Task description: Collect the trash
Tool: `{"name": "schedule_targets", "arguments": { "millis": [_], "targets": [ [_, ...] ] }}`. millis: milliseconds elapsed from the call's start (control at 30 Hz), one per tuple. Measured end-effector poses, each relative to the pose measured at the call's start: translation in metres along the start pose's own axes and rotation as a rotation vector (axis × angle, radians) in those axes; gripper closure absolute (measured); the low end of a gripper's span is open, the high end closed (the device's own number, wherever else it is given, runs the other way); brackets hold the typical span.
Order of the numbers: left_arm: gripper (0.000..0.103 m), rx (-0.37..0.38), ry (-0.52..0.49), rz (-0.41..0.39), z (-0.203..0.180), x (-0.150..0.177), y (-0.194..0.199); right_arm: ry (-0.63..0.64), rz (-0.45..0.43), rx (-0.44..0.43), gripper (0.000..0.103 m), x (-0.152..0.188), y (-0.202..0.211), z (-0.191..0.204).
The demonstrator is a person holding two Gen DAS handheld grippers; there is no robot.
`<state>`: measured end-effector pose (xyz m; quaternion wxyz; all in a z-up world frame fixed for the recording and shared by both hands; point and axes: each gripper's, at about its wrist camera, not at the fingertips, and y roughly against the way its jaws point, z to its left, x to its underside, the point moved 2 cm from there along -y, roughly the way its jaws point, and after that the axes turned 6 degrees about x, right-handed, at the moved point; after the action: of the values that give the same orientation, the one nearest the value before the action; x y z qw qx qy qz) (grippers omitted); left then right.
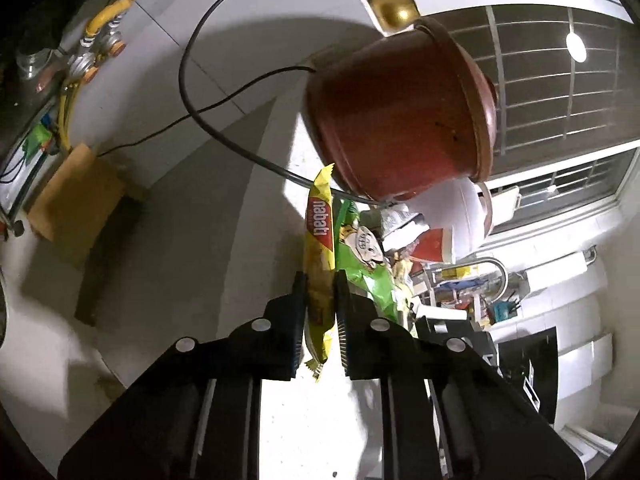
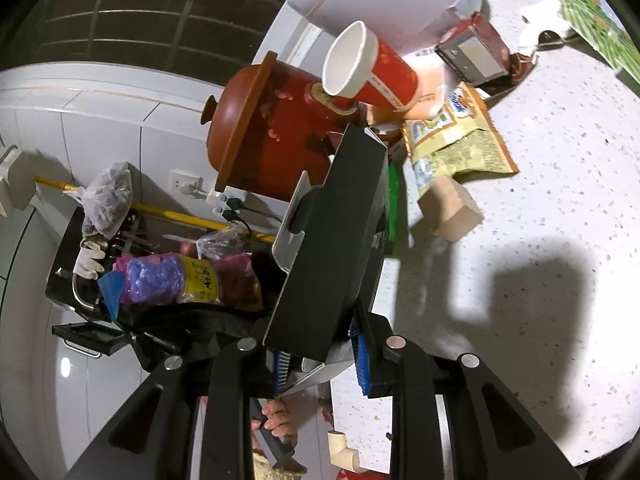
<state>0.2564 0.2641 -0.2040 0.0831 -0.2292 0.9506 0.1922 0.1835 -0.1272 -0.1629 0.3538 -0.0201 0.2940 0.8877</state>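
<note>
While clamped, yellow wafer wrapper [image 1: 319, 264] stands between left gripper [image 1: 320, 280] pads.

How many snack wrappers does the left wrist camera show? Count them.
2: yellow Nabati wrapper in the left jaws; green wrapper on the counter behind it. More may hide in clutter.

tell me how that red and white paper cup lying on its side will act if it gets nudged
The red and white paper cup would probably roll, since it lies on its side with its round mouth showing. It looks empty and thin-walled, so it is likely light and would shift easily. Squeezed hard, it would probably crumple. It rests among the clutter beside the brown clay pot, which may block its roll.
</note>
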Motion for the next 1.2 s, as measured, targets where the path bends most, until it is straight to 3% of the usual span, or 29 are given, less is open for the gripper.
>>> {"name": "schedule_targets", "arguments": {
  "millis": [367,600,767,900,1033,1200],
  "targets": [
    [0.089,0.165,0.062,0.009,-0.016,0.037,0.023,0.009,0.027,-0.057,0.077,0.006,0.009,0.006],
    [0.089,0.216,0.024,0.088,-0.048,0.120,0.068,0.121,0.121,-0.078,0.077,0.036,0.050,0.009],
    [0.089,0.167,0.108,0.177,-0.038,0.204,0.093,0.229,0.266,-0.004,0.077,0.091,0.082,-0.015],
    [0.089,0.121,0.229,0.225,-0.008,0.269,0.094,0.220,0.385,0.072,0.077,0.135,0.095,-0.056],
    [0.089,0.052,0.330,0.246,0.037,0.324,0.077,0.184,0.505,0.154,0.077,0.173,0.093,-0.111],
    [0.089,-0.107,0.394,0.286,0.111,0.380,0.020,0.157,0.593,0.269,0.077,0.203,0.055,-0.202]
  ]
}}
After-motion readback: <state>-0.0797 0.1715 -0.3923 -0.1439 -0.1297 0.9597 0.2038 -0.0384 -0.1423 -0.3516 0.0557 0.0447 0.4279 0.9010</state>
